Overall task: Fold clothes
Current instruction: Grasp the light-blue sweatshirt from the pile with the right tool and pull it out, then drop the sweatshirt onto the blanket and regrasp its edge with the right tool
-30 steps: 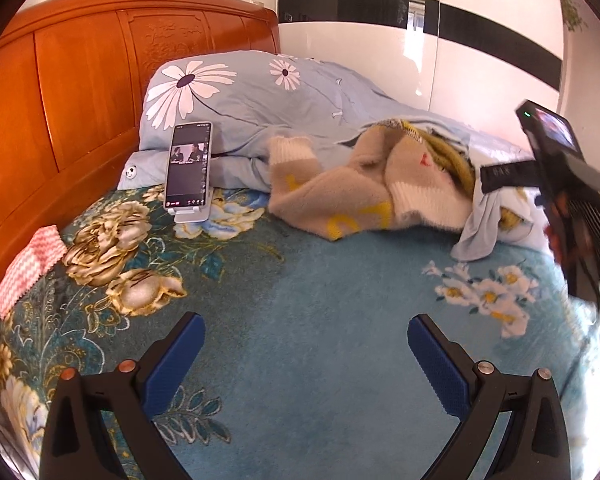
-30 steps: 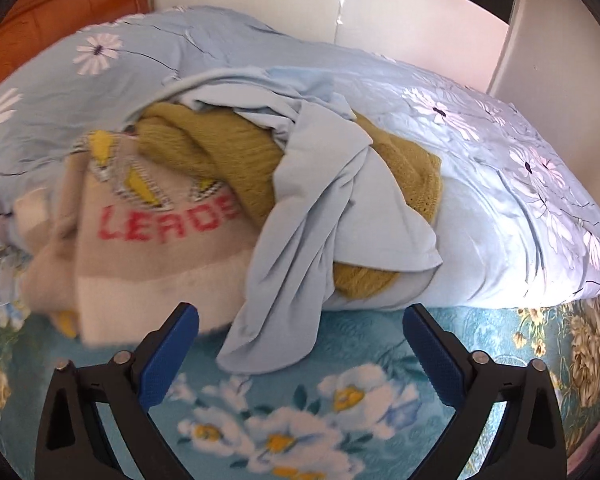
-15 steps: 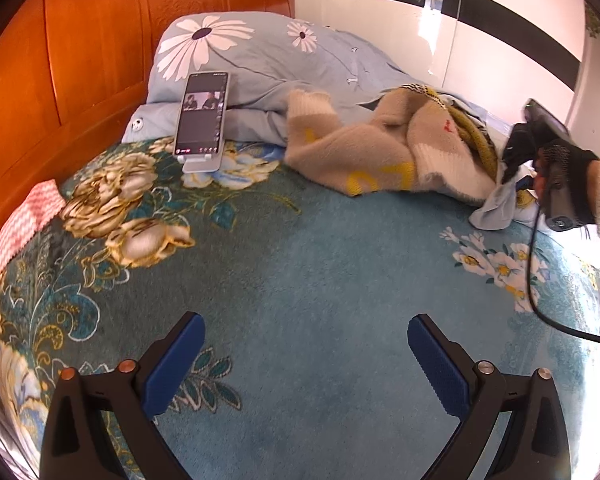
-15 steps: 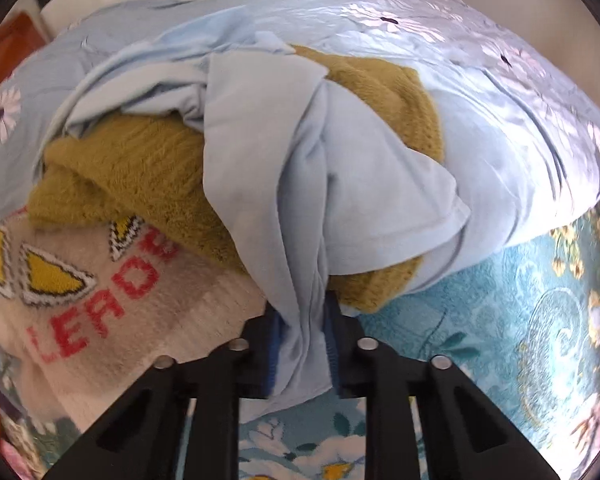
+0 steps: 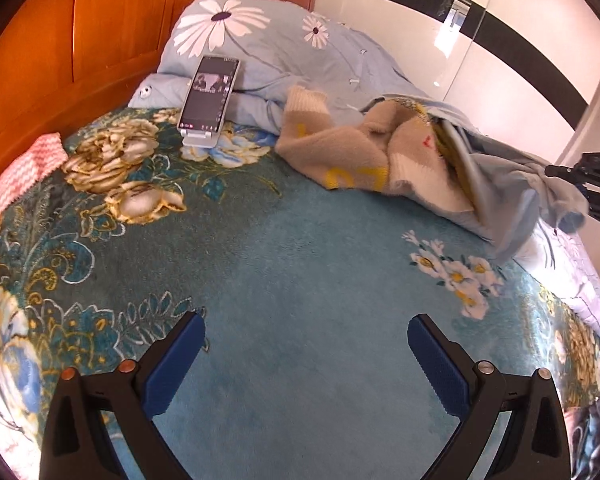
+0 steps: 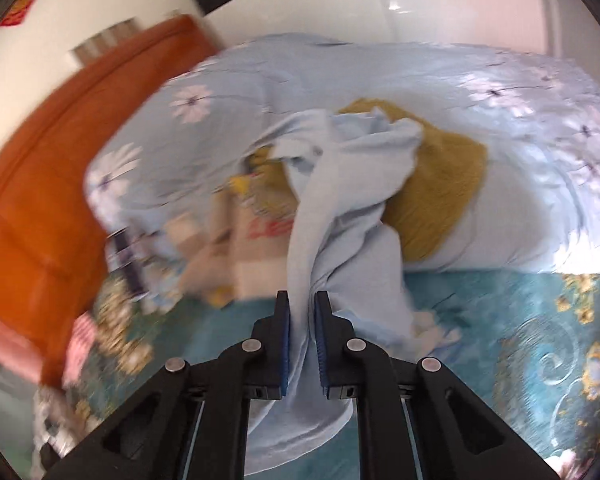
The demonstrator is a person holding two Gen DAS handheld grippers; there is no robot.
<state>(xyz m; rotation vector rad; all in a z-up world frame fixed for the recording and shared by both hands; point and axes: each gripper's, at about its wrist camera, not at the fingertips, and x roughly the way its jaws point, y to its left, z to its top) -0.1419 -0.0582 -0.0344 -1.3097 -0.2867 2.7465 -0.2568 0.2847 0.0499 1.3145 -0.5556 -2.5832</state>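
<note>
A pile of clothes lies at the far side of the bed. A light blue garment (image 6: 340, 208) stretches out of the pile, and my right gripper (image 6: 300, 308) is shut on its hanging end. Under it sit a mustard knit (image 6: 436, 196) and a beige sweater with red letters (image 6: 260, 236). In the left wrist view the beige sweater (image 5: 352, 156) lies mid-bed, the light blue garment (image 5: 516, 196) is pulled toward the right gripper (image 5: 556, 172) at the right edge. My left gripper (image 5: 306, 360) hangs open over the teal blanket (image 5: 300, 272), holding nothing.
A phone on a stand (image 5: 210, 96) leans against a flowered blue pillow (image 5: 260, 40) by the orange wooden headboard (image 5: 80, 40). A pink-and-white cloth (image 5: 24, 172) lies at the left bed edge. A flowered blue quilt (image 6: 500, 120) is bunched behind the clothes.
My right gripper closed on the light blue garment and is pulling it back and up out of the pile. The left gripper stayed open and drifted slightly over the blanket.
</note>
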